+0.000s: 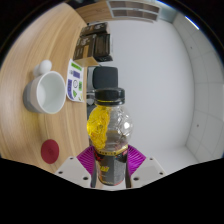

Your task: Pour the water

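Note:
A clear plastic bottle point(111, 135) with a black cap, a yellow upper label and a dark lower label stands upright between my fingers. My gripper point(111, 160) is shut on the bottle, with the purple pads point(87, 157) pressing its lower body from both sides. A white cup point(45, 91) with a small white ball-like thing at its far rim sits on the wooden table point(40, 125), to the left and beyond the bottle. A dark red bottle cap or lid point(50, 150) lies on the table near the left finger.
A small green and white box point(75, 83) stands just right of the cup. A black chair point(93, 45) stands beyond the table's far edge. The table's edge runs just left of the bottle; pale floor point(165, 90) lies to the right.

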